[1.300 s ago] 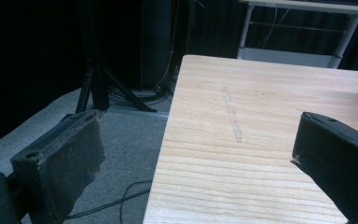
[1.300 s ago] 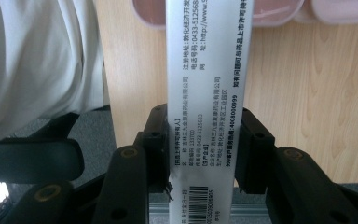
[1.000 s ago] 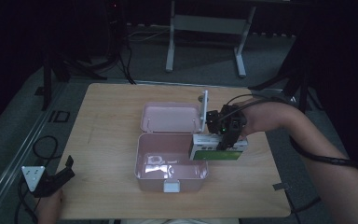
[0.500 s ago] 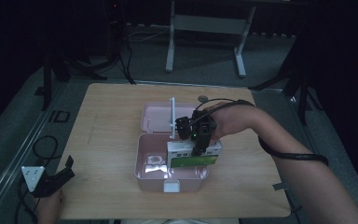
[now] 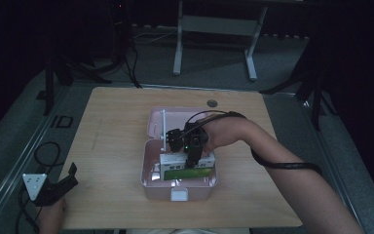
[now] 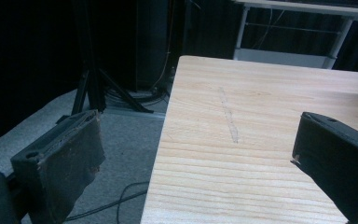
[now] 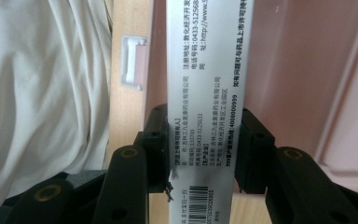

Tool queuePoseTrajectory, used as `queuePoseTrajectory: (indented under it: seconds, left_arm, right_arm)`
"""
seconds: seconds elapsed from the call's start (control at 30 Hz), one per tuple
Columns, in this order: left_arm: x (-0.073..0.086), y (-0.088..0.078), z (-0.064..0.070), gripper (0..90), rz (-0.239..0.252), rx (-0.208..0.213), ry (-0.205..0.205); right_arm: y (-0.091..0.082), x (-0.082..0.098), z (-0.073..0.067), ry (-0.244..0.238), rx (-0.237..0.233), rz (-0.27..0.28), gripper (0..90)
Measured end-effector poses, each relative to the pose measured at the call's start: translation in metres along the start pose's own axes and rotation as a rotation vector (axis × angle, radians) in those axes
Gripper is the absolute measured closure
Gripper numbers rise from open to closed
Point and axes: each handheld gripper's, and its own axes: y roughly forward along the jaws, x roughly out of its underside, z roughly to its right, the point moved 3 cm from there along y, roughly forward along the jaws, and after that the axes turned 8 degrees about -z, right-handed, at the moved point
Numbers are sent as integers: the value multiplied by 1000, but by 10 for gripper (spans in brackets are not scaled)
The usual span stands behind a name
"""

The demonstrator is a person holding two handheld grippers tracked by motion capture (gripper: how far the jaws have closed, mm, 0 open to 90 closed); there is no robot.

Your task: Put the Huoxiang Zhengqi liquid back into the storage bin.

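The wooden bench carries a pink case at its middle, the hinged lid lying open flat behind it. Over the case's open well, the right hand-held gripper pinches a white and green carton across its narrow faces, jaws pressed flat on both sides; the carton sits partly down inside the case. It looks light and stiff but crushable, probably a thin card box, so holding it across the short width near one end seems sound. A small pale item lies at the case's left end, too dim to name. Far left of the case, off the bench's corner, the left hand-held gripper is spread and holds nothing.
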Motion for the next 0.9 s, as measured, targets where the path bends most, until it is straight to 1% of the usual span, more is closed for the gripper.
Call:
queuePoseTrajectory:
  seconds: [0.03,0.07,0.13,0.17,0.2,0.23,0.27,0.3,0.33,0.37,0.4,0.43,0.47,0.5,0.57,0.67,0.7,0.77,0.9]
  left_arm:
    - [0,0,0,21,0,0,0]
    - [0,0,0,21,0,0,0]
    - [0,0,0,21,0,0,1]
    - [0,0,0,21,-1,0,1]
    - [0,0,0,21,-1,1,1]
    - [0,0,0,21,-2,0,3]
    - [0,0,0,21,-2,0,3]
    - [0,0,0,21,-1,0,3]
    - [0,0,0,21,-1,0,3]
    - [0,0,0,21,-2,-1,3]
    - [0,0,0,21,0,-1,2]
    - [0,0,0,21,0,-1,4]
    - [0,0,0,21,-1,-1,2]
    - [0,0,0,21,-2,0,2]
    - [0,0,1,21,-1,-1,3]
    - [0,0,0,21,-5,-1,6]
    - [0,0,0,21,-5,-1,5]
    - [0,1,0,21,-3,-2,3]
    - [0,0,1,22,-2,-3,4]
  right_arm:
    - [9,-3,2,2,-7,-9,618]
    - [9,-3,2,2,-7,-9,618]
    - [20,-4,4,8,-15,-17,617]
    - [31,-5,5,15,-25,-26,617]
    - [31,-5,5,15,-25,-26,617]
    - [43,-7,6,16,-35,-40,617]
    - [43,-7,6,16,-35,-40,617]
    - [54,-7,7,15,-45,-53,618]
    - [54,-7,7,15,-45,-53,618]
    - [63,-8,7,20,-56,-57,618]
    - [63,-8,7,20,-56,-57,618]
    - [72,-8,8,28,-65,-58,618]
    - [72,-8,8,28,-65,-58,618]
    - [80,-7,9,33,-66,-61,618]
    - [83,-7,9,34,-64,-61,618]
    - [96,-7,12,52,-59,-58,618]
    - [98,-7,12,57,-66,-56,618]
    - [104,-8,11,49,-71,-63,618]
    - [113,-9,11,52,-86,-64,618]
